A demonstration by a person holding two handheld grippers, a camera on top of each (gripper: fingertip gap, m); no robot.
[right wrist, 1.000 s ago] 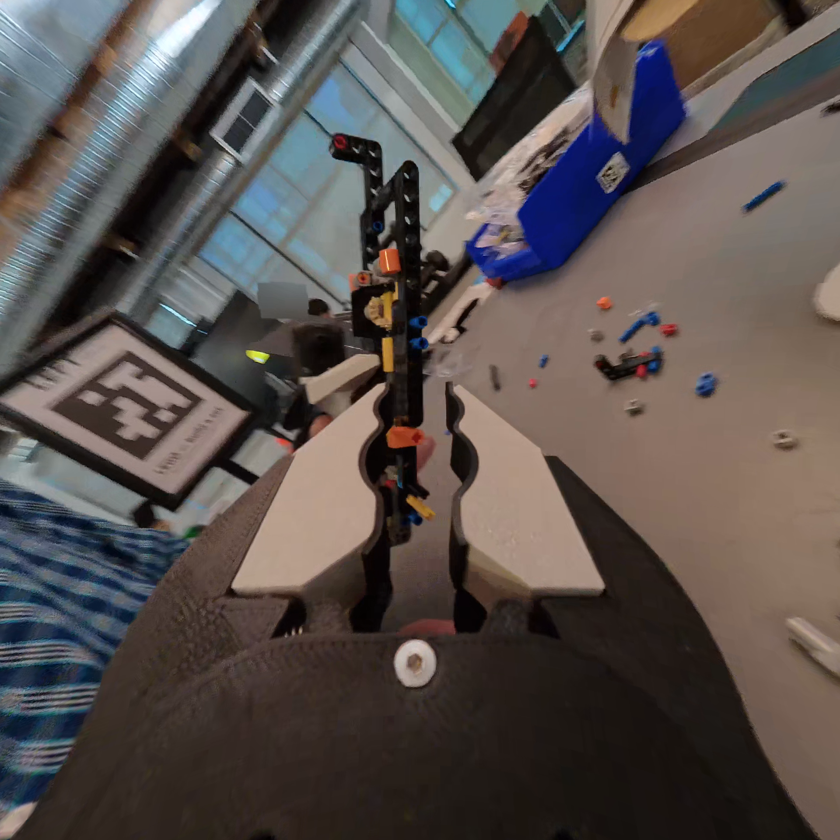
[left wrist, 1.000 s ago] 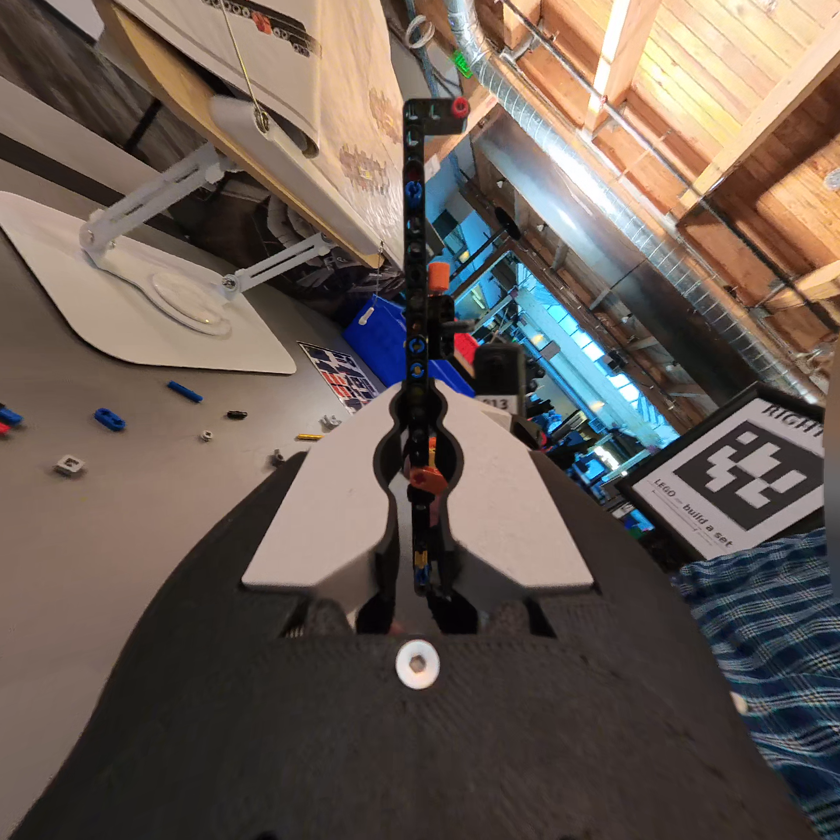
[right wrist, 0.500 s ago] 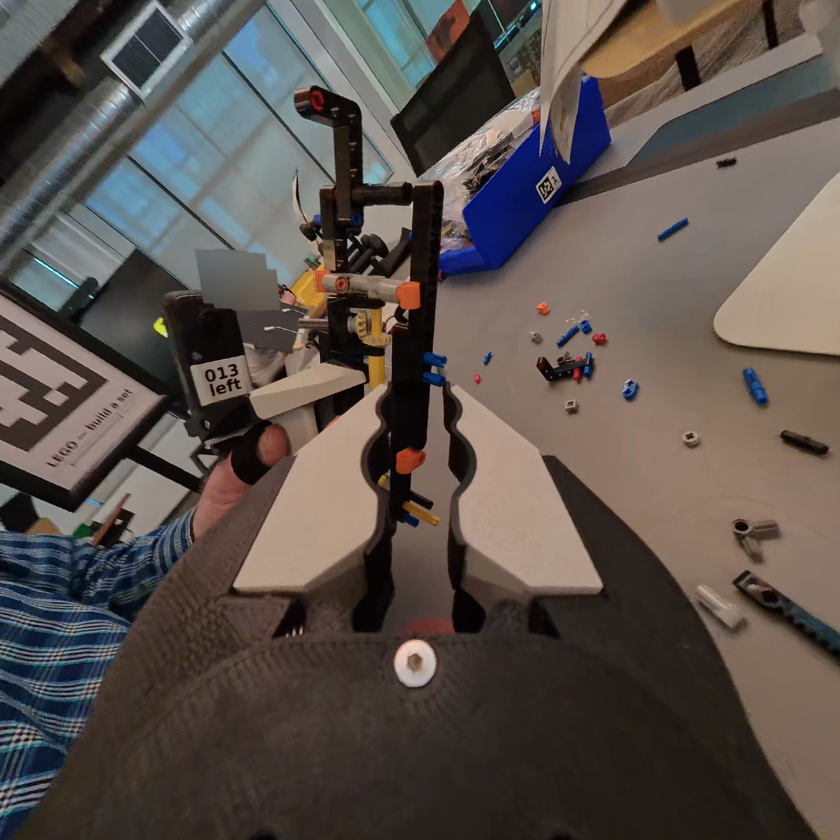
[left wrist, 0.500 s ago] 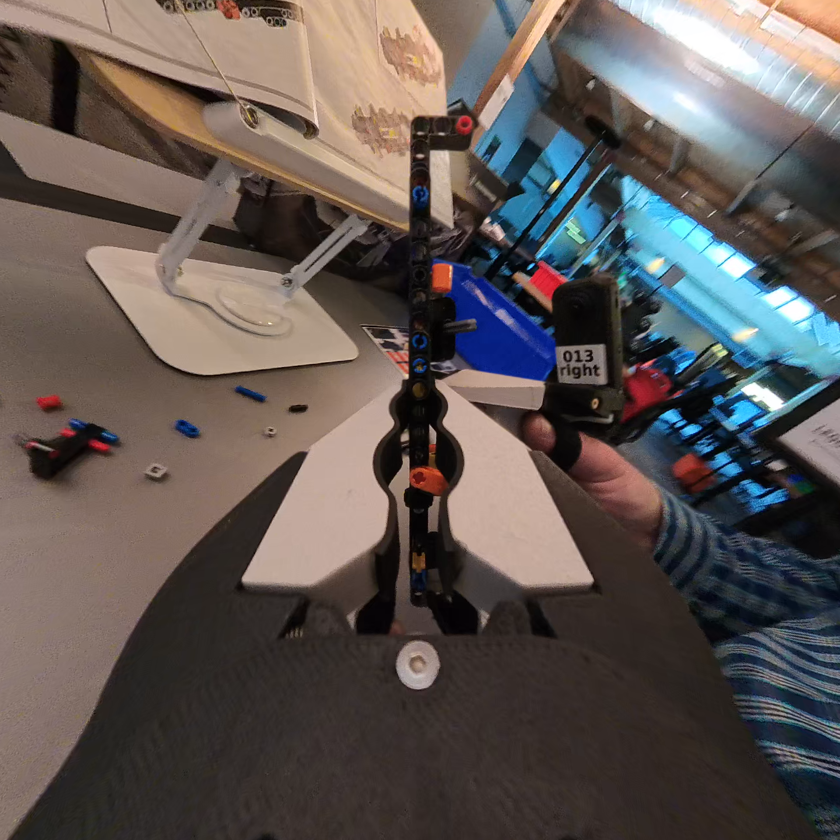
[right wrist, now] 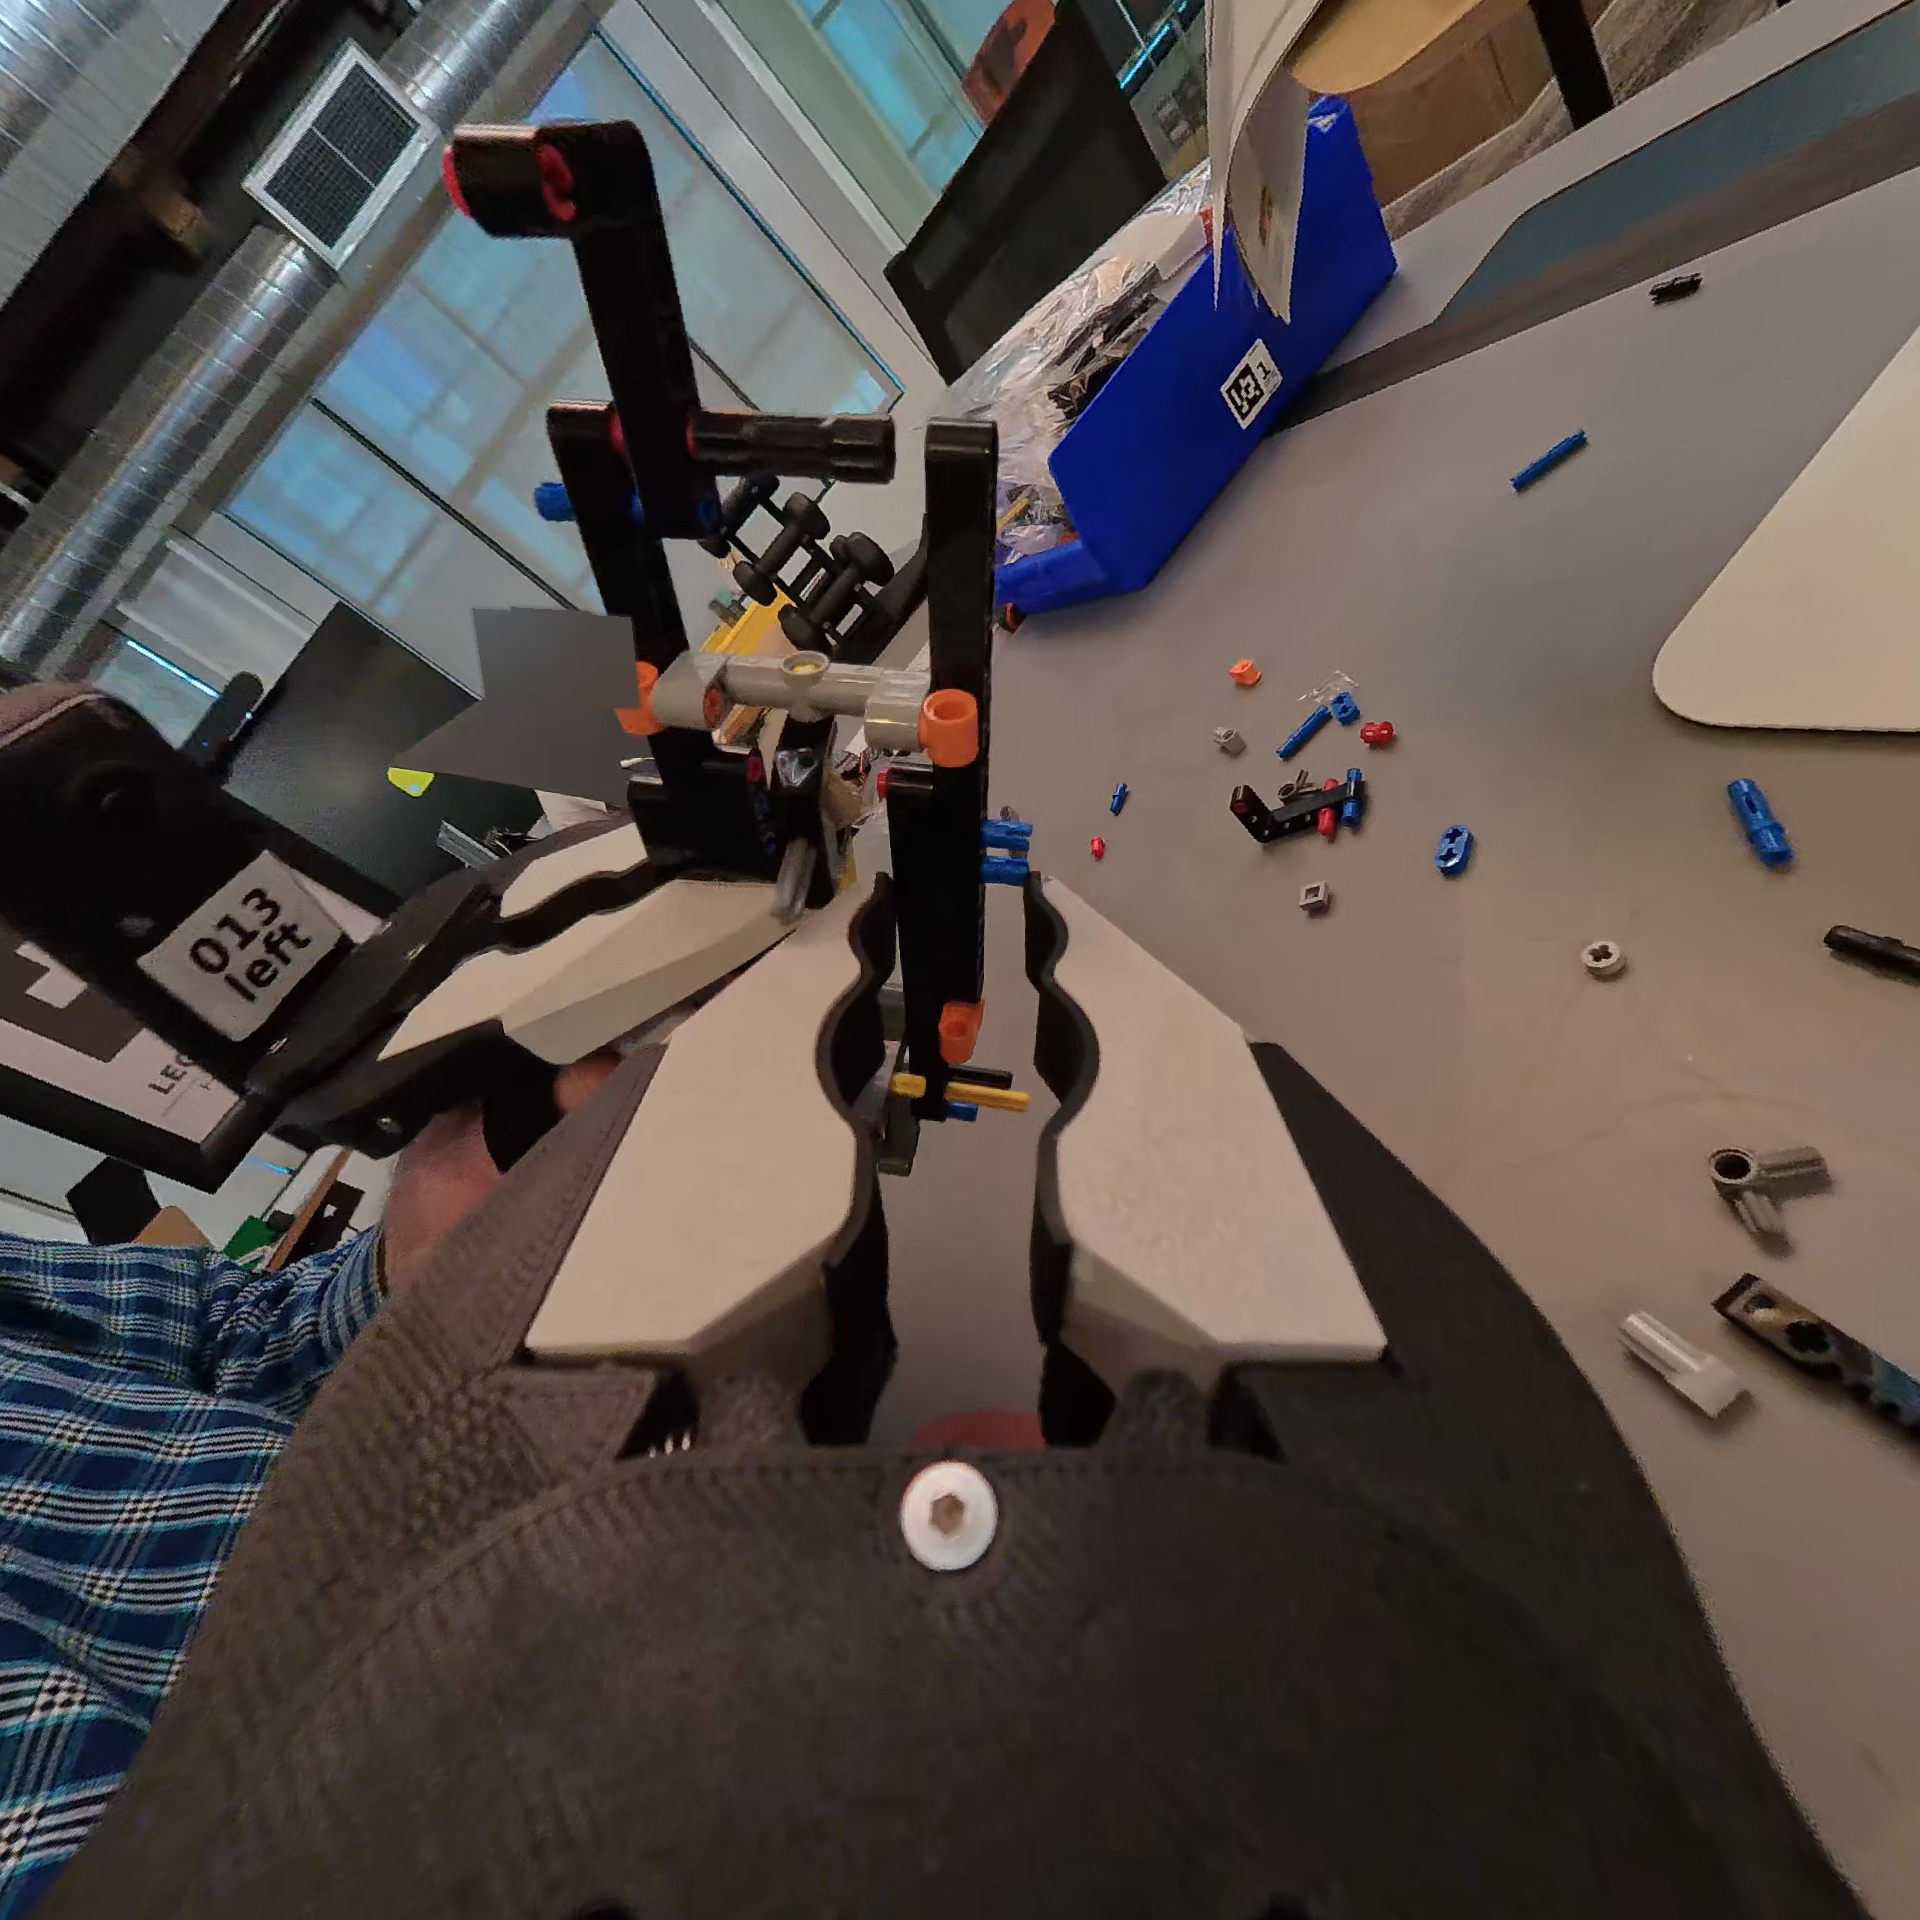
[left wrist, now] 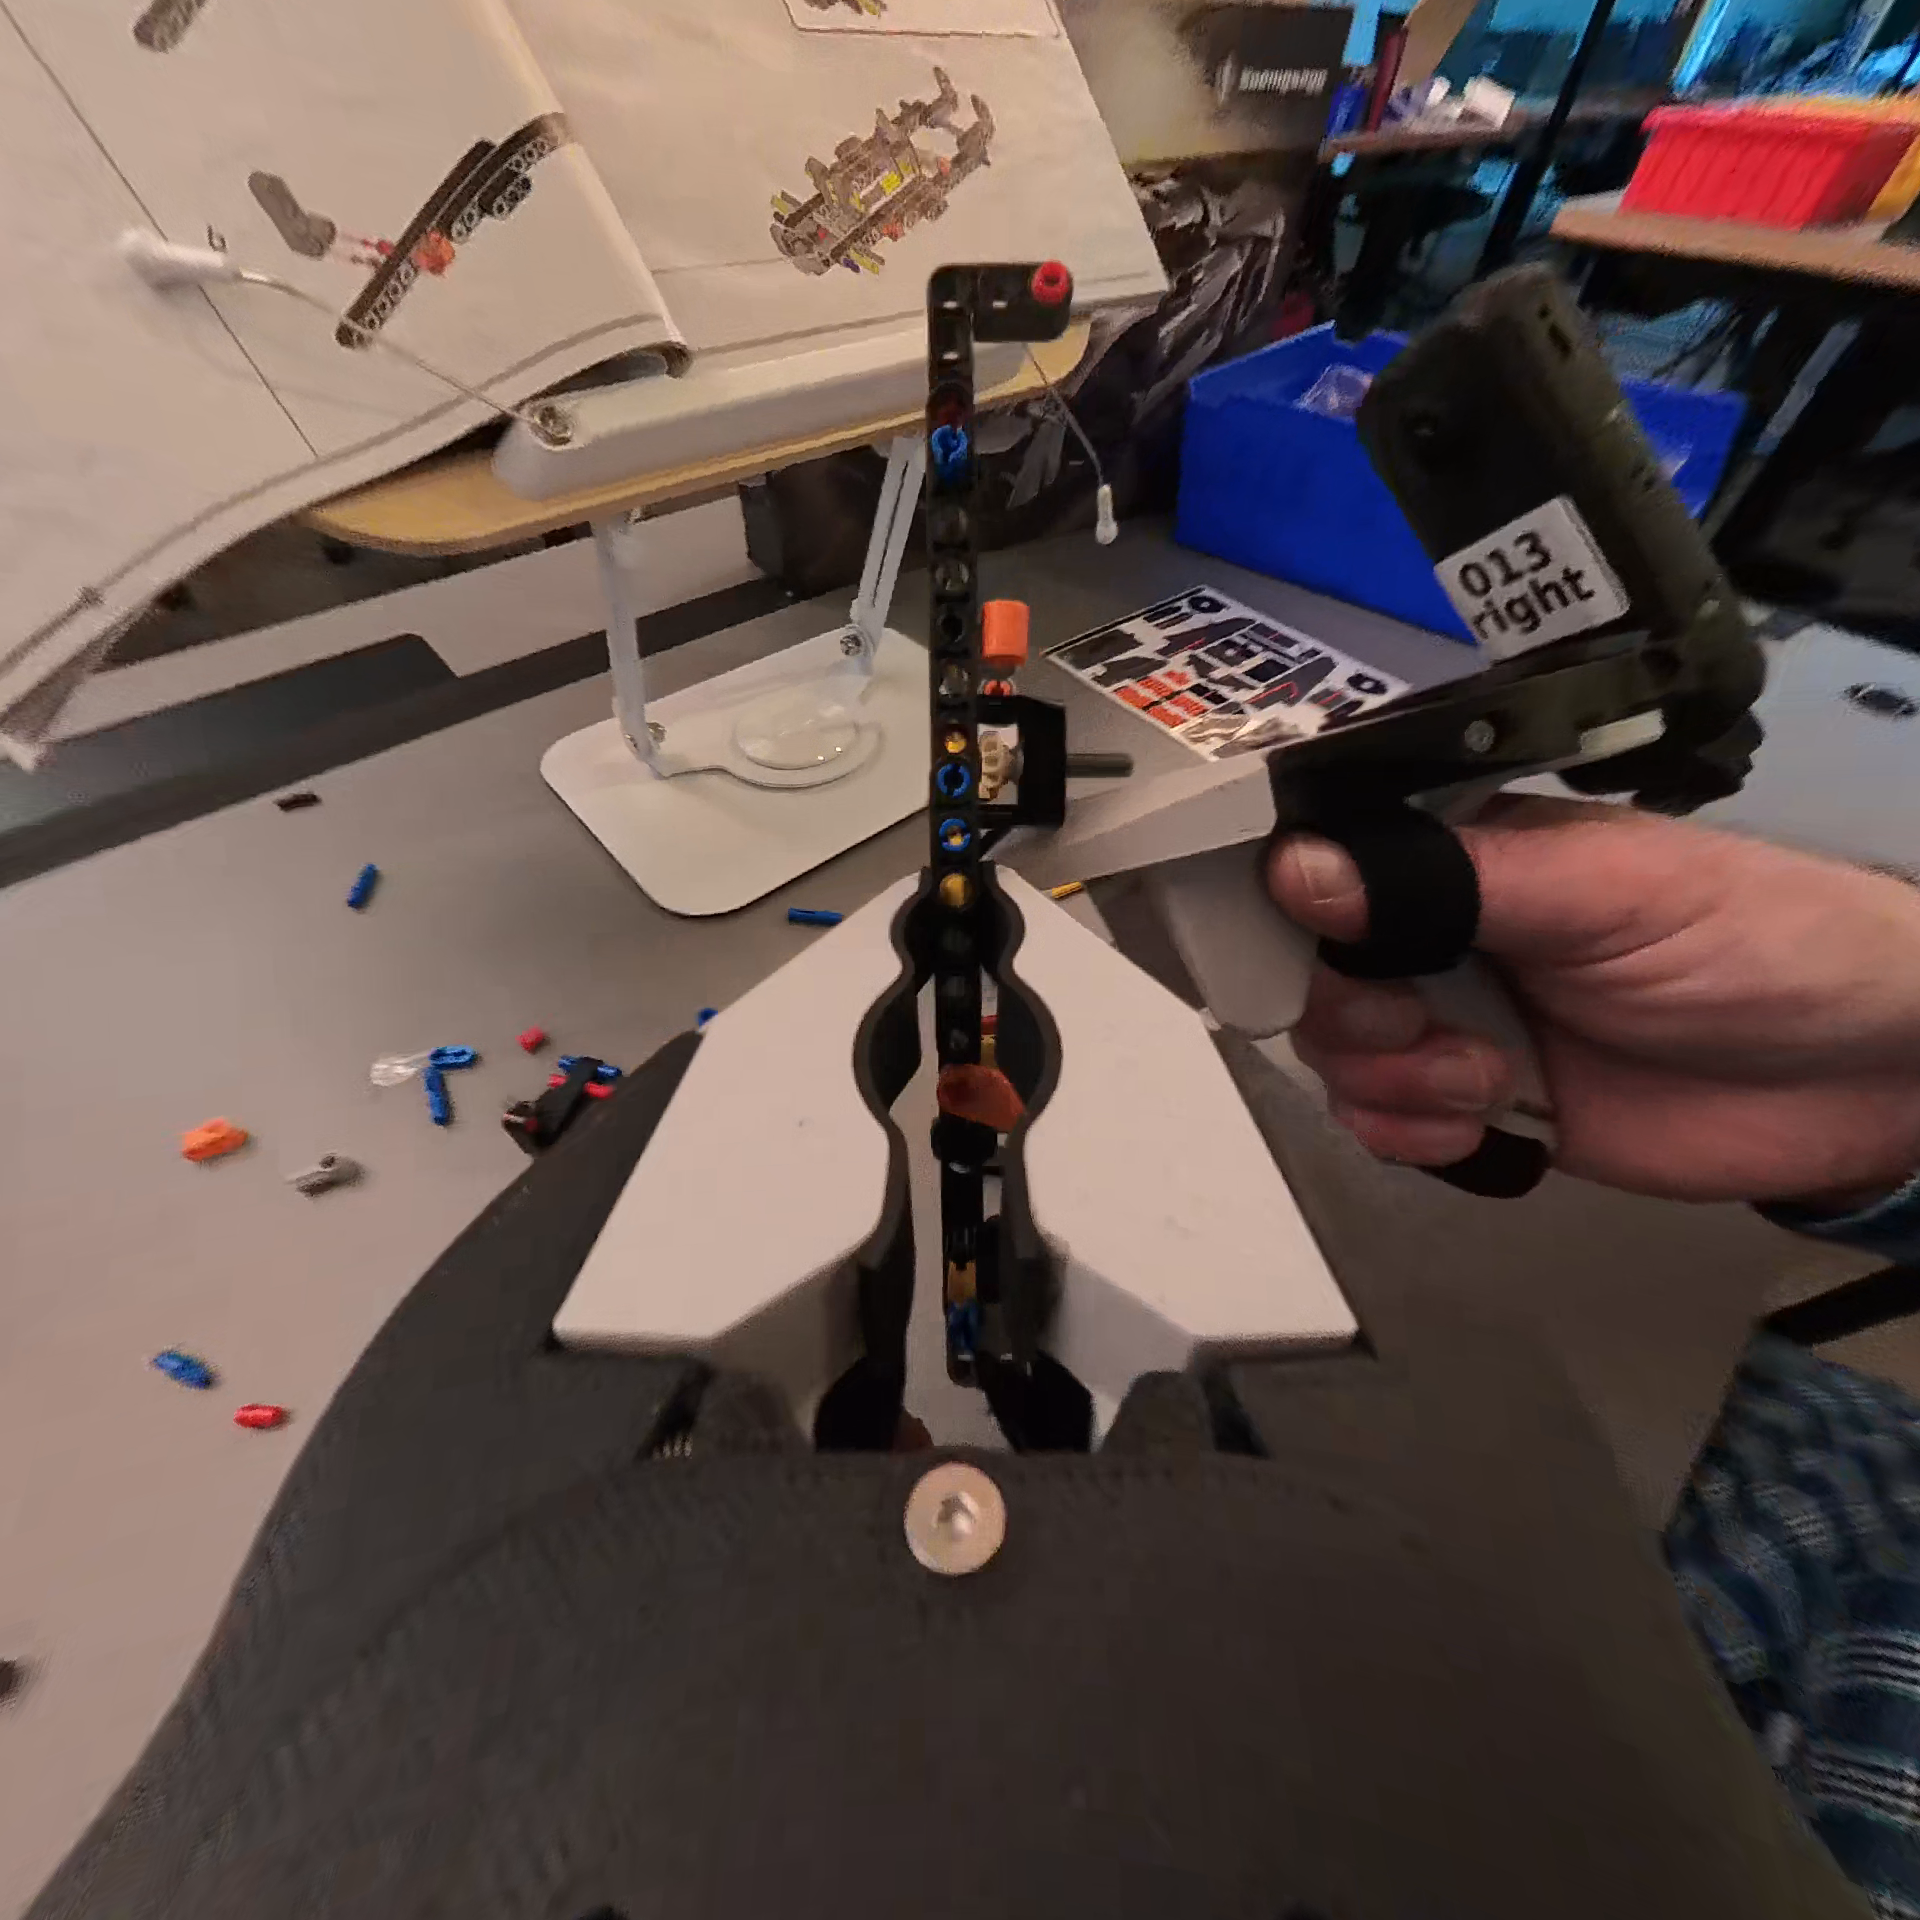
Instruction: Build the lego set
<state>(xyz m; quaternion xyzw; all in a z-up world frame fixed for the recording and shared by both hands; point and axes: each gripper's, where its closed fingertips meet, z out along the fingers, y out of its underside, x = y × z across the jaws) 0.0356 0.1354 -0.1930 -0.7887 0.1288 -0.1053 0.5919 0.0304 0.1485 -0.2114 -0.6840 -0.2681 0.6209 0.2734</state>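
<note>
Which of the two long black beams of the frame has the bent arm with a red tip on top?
The beam gripped by the left gripper; it carries the bent arm. The other beam, between the right gripper's fingers, ends plain.

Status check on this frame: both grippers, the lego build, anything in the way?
Left gripper shut on lego frame. Right gripper open around its other beam, not clamped. Nothing in the way; loose parts on table.
</note>
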